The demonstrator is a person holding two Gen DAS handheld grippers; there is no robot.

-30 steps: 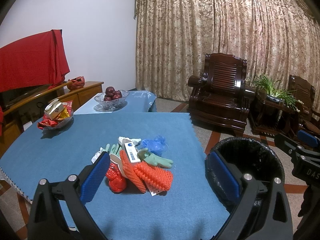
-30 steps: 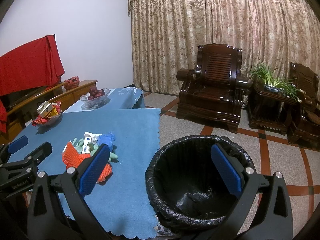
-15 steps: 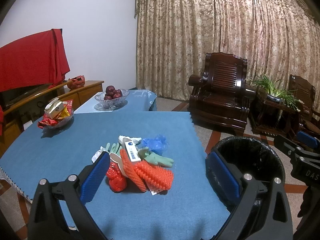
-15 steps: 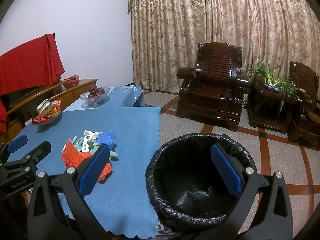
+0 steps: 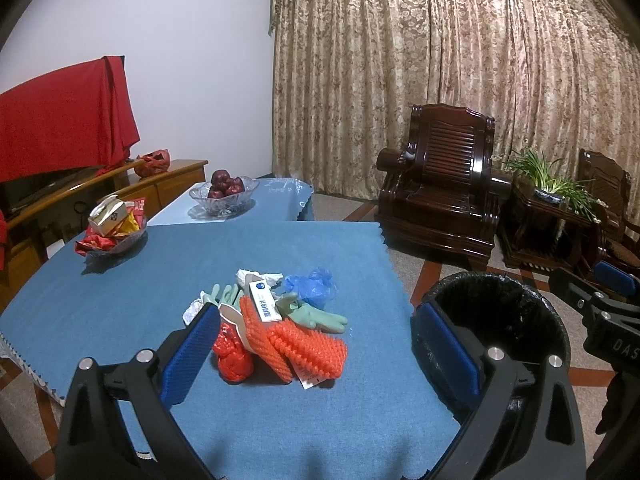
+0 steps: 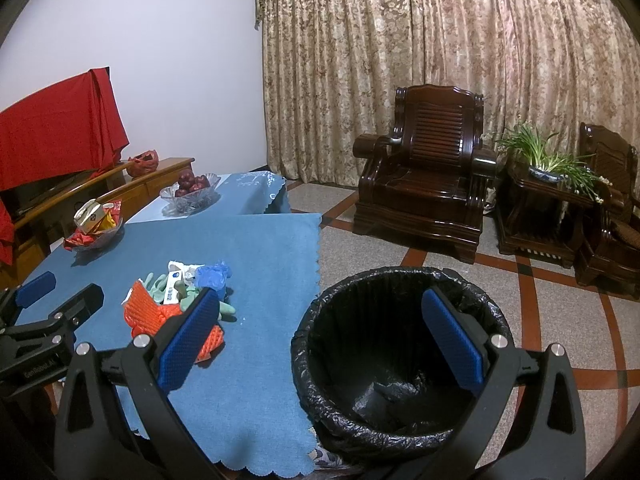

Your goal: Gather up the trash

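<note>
A blue cloth [image 5: 280, 252] covered the table, its scalloped edge hanging over the near side, and a heap of trash [image 5: 276, 320] lay near the middle of it: orange foam netting [image 5: 308, 348], a crumpled red bag [image 5: 232, 354], pale green rubber gloves [image 5: 316, 314], a blue plastic bag [image 5: 314, 284], a small white box [image 5: 264, 304] and some white paper. The left gripper [image 5: 320, 344] hovered above the cloth just short of the heap, its blue pads spread wide and holding nothing. The right gripper [image 6: 320, 336] hung over the rim of a bin lined with a black bag [image 6: 400, 344], which stood on the floor just beside the table's edge; its pads were likewise spread and empty. Farther back on the cloth sat a glass dish of snack packets [image 5: 114, 228], and on a second, lighter-clothed table a glass bowl of dark red fruit [image 5: 224, 192]. A dark carved wooden armchair [image 6: 428, 184] and a potted plant [image 6: 548, 160] stood before floor-length patterned curtains [image 6: 440, 40]. A red cloth [image 5: 60, 116] draped something on a wooden sideboard at left.
</note>
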